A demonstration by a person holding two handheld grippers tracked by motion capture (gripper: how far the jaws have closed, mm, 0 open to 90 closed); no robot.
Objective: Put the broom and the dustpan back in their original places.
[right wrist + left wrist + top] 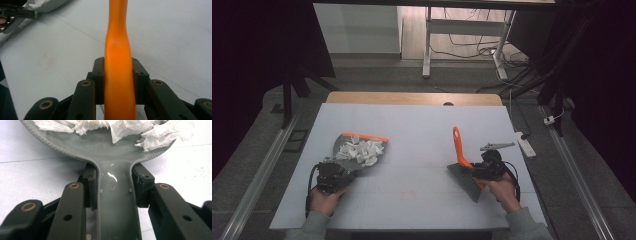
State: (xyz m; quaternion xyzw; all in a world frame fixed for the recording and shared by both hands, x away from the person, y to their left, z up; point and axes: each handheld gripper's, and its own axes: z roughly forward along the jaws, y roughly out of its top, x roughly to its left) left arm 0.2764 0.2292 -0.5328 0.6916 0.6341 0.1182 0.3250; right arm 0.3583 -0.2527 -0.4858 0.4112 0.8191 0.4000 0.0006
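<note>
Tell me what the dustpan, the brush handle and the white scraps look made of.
Dustpan: grey moulded plastic, glossy, with glints and a ribbed rim. Brush handle: smooth orange plastic, satin sheen. White scraps: likely torn tissue paper, given the soft, ragged edges.

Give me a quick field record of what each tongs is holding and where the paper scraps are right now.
left tongs: shut on dustpan handle
dustpan: grey, orange front edge, resting on the table, left side
paper scraps: white, crumpled, piled inside the dustpan
right tongs: shut on brush handle
brush: orange handle pointing away from the person, grey bristles toward the person
</note>
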